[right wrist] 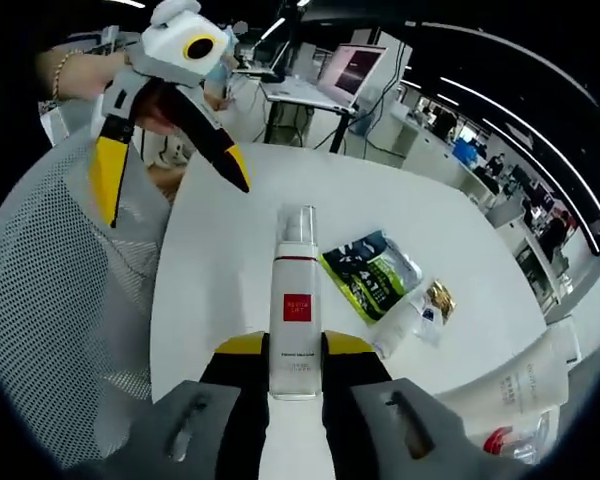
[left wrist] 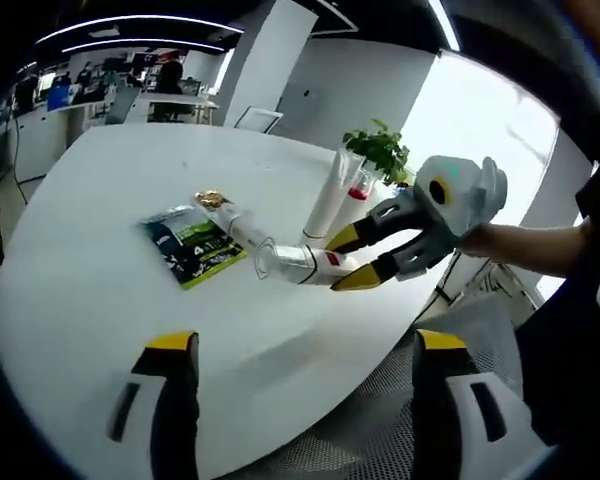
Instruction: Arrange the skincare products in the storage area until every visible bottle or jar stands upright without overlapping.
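Note:
My right gripper [right wrist: 295, 352] is shut on the lower end of a white pump bottle [right wrist: 295, 300] with a red label and a clear cap. In the left gripper view that right gripper [left wrist: 350, 260] reaches in from the right. It holds the bottle [left wrist: 302, 262] roughly level over the white table [left wrist: 90, 210], cap pointing at a green-and-black sachet [left wrist: 193, 247]. A small gold-capped clear tube [left wrist: 223, 208] lies beside the sachet. Two white tubes [left wrist: 330, 195] stand behind, one with a red cap [left wrist: 359, 190]. My left gripper [left wrist: 305, 395] is open with nothing between its jaws, and it hangs open at the upper left [right wrist: 170, 172].
A potted plant [left wrist: 380, 150] stands at the table's far edge. A grey mesh chair [right wrist: 60, 300] sits by the near edge of the table [right wrist: 220, 250]. The sachet [right wrist: 372, 275], the gold-capped tube [right wrist: 438, 298] and the white tubes [right wrist: 525, 385] lie right of the bottle. Desks and monitors stand behind.

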`<state>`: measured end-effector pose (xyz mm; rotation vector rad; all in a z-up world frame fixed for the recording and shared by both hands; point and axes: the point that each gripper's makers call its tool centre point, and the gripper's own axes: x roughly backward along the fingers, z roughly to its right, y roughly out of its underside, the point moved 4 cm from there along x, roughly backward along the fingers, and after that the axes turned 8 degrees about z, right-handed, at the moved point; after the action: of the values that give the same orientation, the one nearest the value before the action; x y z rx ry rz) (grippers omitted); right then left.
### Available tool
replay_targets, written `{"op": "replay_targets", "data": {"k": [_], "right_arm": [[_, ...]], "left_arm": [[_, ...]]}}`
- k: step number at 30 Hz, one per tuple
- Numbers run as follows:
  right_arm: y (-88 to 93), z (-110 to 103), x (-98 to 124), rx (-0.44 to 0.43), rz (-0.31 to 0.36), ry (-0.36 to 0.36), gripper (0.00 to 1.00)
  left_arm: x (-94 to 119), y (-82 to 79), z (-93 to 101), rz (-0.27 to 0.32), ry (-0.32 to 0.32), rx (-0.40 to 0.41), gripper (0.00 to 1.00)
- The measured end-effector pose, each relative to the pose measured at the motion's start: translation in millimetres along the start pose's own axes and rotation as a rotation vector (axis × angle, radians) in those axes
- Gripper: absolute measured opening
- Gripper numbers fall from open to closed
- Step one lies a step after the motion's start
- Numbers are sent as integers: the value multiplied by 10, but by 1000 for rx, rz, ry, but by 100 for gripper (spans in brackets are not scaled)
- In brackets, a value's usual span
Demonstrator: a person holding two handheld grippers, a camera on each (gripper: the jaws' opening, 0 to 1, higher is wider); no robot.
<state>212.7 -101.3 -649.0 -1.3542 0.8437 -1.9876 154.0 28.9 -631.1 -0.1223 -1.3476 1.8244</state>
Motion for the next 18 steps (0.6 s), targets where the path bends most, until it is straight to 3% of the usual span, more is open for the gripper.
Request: {"op": "replay_targets", "data": {"k": [18], "right_arm": [[-324,-211,135,-48,108,92,19]], "left_arm": [[-76,-212,147,149,51,173,71]]}}
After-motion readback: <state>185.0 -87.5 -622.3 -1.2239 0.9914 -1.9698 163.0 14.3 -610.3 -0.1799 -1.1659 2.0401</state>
